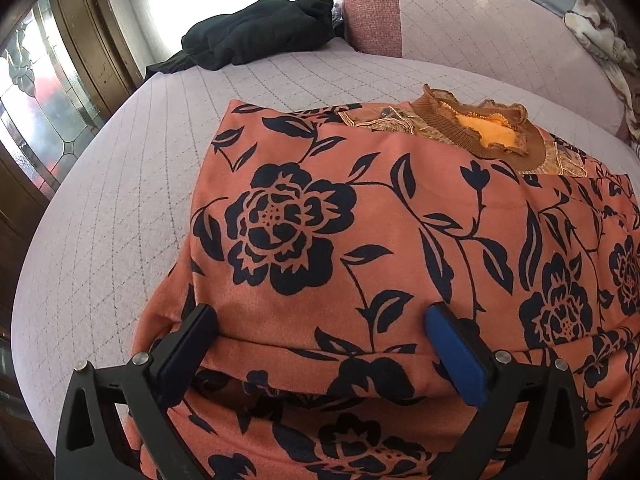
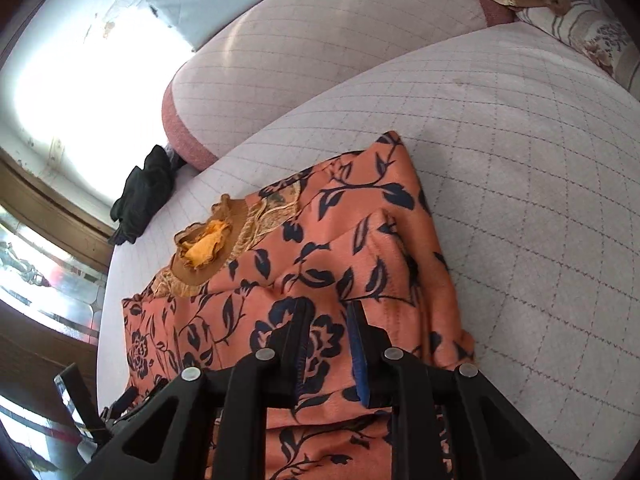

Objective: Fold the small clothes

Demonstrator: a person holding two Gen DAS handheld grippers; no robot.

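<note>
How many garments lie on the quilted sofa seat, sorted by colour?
Salmon-orange fabric garment with dark navy flower print: 1, with a brown ruffled knit collar at its far end.
Black crumpled fabric garment: 1, at the far edge of the pale quilted sofa seat.
Total: 2

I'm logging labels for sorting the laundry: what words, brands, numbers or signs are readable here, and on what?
None readable in either view.
Floral garment: printed flowers and leaves only, no visible tag.
Brown collar: no label shows.
Dark clothes: no markings visible.
</note>
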